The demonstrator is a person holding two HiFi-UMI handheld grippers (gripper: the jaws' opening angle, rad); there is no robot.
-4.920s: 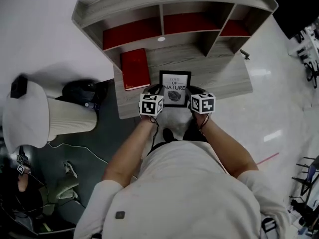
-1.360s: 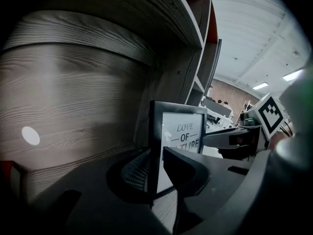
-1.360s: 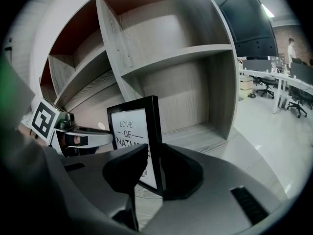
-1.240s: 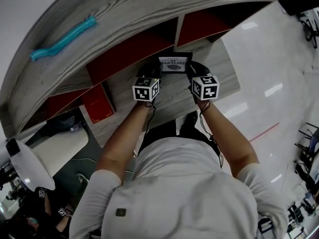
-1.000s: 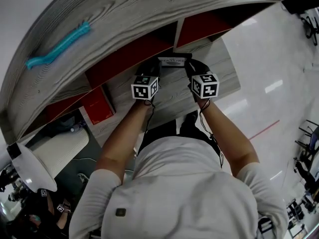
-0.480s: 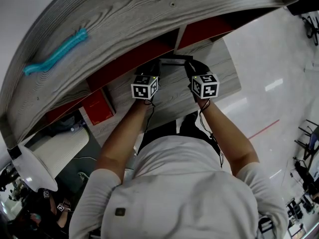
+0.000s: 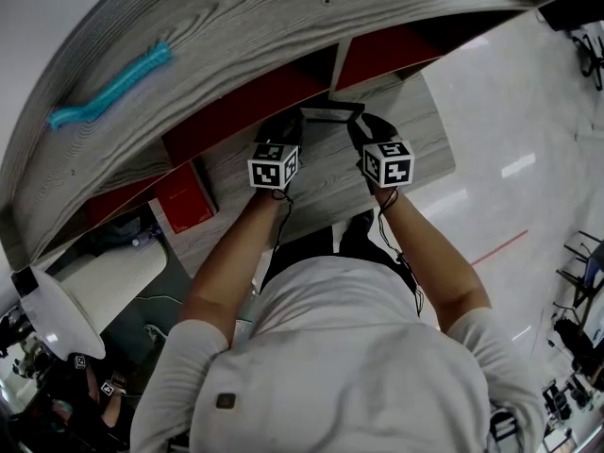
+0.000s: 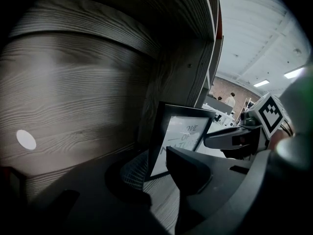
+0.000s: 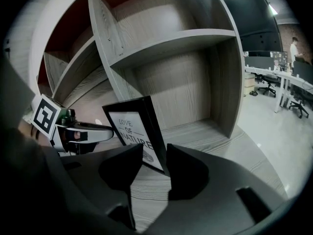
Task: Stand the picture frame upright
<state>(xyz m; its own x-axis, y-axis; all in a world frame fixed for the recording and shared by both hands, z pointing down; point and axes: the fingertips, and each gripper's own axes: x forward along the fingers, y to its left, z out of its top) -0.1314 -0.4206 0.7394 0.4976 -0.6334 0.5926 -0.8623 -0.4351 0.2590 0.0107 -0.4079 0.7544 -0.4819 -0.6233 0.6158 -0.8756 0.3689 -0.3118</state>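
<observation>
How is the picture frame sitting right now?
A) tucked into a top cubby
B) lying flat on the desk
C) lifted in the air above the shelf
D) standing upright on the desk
D: the picture frame stands on its lower edge on the desk, with its printed face showing in both gripper views.

Open-plan office (or lab), desks [image 9: 274, 77], swivel chairs [image 9: 297, 105], ceiling strip lights [image 8: 296, 73], polished floor [image 7: 491, 159]
</observation>
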